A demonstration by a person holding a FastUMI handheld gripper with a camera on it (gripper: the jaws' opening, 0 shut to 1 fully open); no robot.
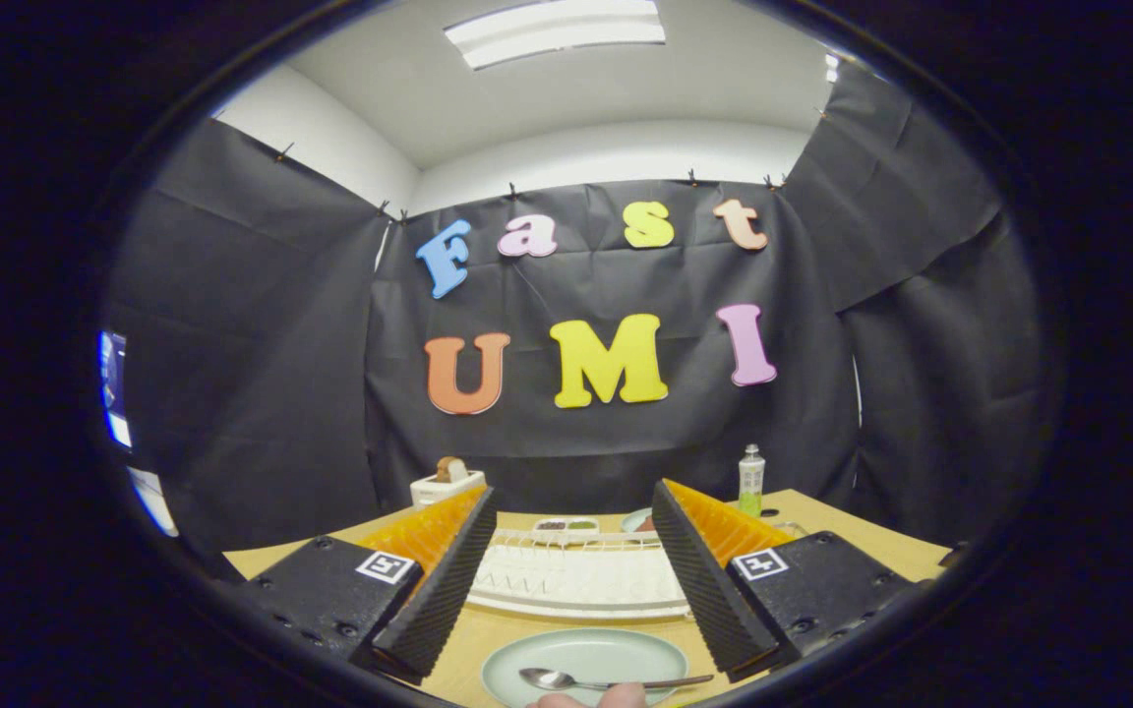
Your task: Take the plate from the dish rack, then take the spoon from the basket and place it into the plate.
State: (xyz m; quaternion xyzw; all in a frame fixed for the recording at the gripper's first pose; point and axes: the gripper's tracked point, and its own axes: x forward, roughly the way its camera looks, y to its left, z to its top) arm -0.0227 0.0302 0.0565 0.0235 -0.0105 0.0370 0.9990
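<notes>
One spoon [606, 680] lies in the plate [586, 661] between the tool's [566, 654] wide-apart fingers.

Light came from a ceiling panel [555, 32] overhead, blown out to near white. The white ceiling glowed evenly, while the black cloth wall [606, 433] soaked up light and stayed dim. The wooden table [852, 536] was softly lit, with faint shadows. Fisheye bending curved straight lines toward the rim. The near fingers [439, 590] looked slightly soft, the middle distance sharp
</notes>
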